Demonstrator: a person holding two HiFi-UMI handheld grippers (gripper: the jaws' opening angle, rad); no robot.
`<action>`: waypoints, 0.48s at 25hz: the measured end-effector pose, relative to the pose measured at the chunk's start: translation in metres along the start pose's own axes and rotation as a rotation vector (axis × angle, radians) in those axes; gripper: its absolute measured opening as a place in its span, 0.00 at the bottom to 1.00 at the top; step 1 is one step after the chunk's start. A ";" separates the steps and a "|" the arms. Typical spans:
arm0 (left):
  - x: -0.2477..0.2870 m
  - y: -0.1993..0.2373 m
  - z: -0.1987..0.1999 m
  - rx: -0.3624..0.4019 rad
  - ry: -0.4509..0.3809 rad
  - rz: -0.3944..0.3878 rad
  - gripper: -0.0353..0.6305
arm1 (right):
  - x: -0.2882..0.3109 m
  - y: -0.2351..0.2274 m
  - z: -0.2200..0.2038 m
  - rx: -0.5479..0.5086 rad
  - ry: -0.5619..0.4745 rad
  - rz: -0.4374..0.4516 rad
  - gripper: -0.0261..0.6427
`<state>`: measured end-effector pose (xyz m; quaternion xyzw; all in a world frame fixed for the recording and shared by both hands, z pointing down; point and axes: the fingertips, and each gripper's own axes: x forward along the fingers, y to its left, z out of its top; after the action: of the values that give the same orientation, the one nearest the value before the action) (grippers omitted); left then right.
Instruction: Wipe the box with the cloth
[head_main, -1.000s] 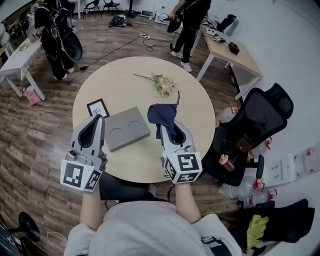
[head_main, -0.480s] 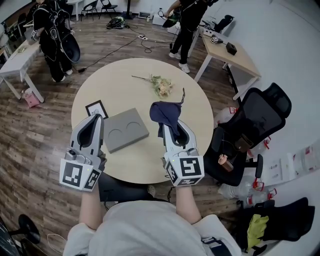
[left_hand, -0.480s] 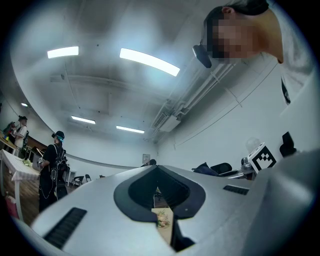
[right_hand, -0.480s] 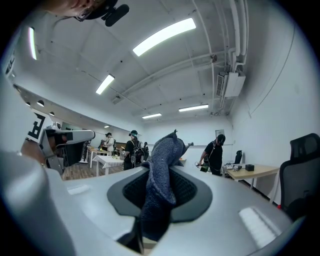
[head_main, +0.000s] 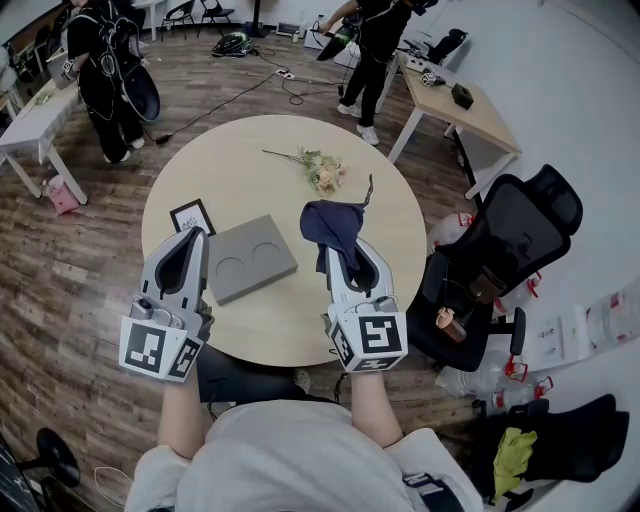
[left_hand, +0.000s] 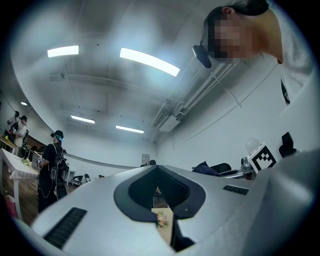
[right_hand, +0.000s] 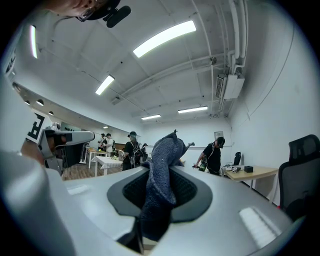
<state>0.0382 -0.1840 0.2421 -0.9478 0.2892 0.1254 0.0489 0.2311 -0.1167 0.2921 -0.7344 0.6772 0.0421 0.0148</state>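
Nearest to the camera is the person's light top; from it both forearms reach forward, each hand holding one gripper with its marker cube turned upward. The left gripper (head_main: 192, 240) is over the near left part of the round table (head_main: 250, 165); in the left gripper view its jaws are drawn together and nothing is between them, only a thin slit through which a strip of tabletop shows. The right gripper (head_main: 345, 248) is over the near right part of the table; its jaws are clenched on the cloth (head_main: 328, 222), a dark blue knitted piece that is bunched between the pads and stands up out of them, with one thin corner pointing upward.

Between the two grippers lies the box (head_main: 250, 259); it is grey and flat, with two shallow round hollows in its top, and it lies a little turned on the table; its left corner is just beside the tip of the left gripper; the cloth is to the right of the box and apart from it.

Behind the left gripper a small framed card (head_main: 194, 216) lies flat; farther, near the middle of the table, a sprig of pale flowers (head_main: 325, 172) lies on its side. To the right of the table stands a black office chair (head_main: 520, 230); beyond are a wooden floor, a light desk (head_main: 478, 118), and two people in dark clothes (head_main: 112, 70) standing well apart from the table.
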 end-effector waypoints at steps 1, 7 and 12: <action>0.000 0.000 0.000 -0.001 -0.001 0.001 0.06 | 0.000 0.000 0.000 0.000 0.000 0.001 0.17; -0.002 0.000 -0.001 -0.005 0.000 0.006 0.06 | 0.000 0.003 0.000 0.000 -0.003 0.009 0.17; -0.007 0.000 -0.003 -0.006 0.001 0.016 0.06 | -0.003 0.004 -0.003 0.005 -0.003 0.011 0.17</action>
<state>0.0332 -0.1806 0.2464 -0.9456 0.2965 0.1260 0.0449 0.2269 -0.1142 0.2953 -0.7306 0.6814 0.0416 0.0175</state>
